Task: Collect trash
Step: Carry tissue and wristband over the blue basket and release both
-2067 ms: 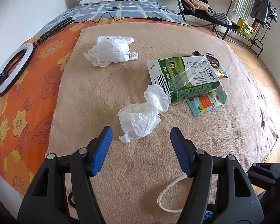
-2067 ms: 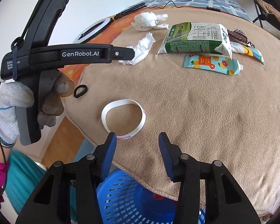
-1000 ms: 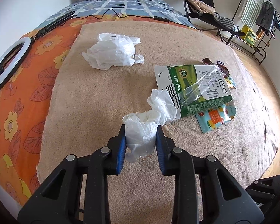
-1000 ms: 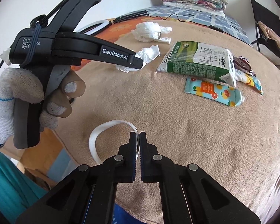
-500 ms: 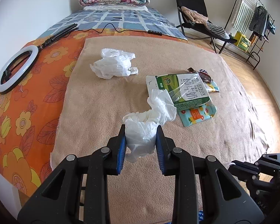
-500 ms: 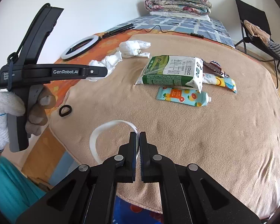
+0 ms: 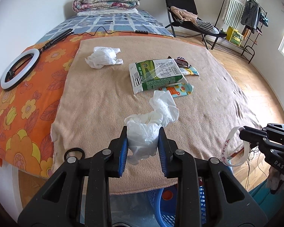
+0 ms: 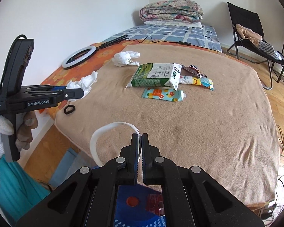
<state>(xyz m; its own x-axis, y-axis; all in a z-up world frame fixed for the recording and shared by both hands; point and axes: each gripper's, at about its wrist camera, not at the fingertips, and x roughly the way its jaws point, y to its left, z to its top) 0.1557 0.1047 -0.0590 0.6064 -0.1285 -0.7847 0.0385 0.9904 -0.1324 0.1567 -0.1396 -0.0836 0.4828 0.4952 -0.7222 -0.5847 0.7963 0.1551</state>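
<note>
The tan blanket (image 7: pixel 108 98) is filling the centre of both views, with a blue basket (image 8: pixel 134 204) showing at the lower edge, below the bed's near edge. The carry-to-bin step is judged to be in hand: two pieces are being held clear of the blanket, and release over the basket is called for next, with each load brought above the opening before the jaws are parted. Still lying at upper centre are a green milk carton (image 7: pixel 157 73), a second crumpled tissue (image 7: pixel 102 57), an orange-patterned wrapper (image 7: pixel 178 89) just beside the carton, and further wrappers (image 8: pixel 197 77) behind it. The left gripper (image 7: pixel 143 143) is being held level at lower centre, jaws clamped on a crumpled tissue (image 7: pixel 151 124). The right gripper (image 8: pixel 141 151) is being held low over the basket, jaws pressed together on a white band (image 8: pixel 111 130) looping to its left. A black hair tie (image 8: pixel 69 110) is lying at the blanket's left edge
</note>
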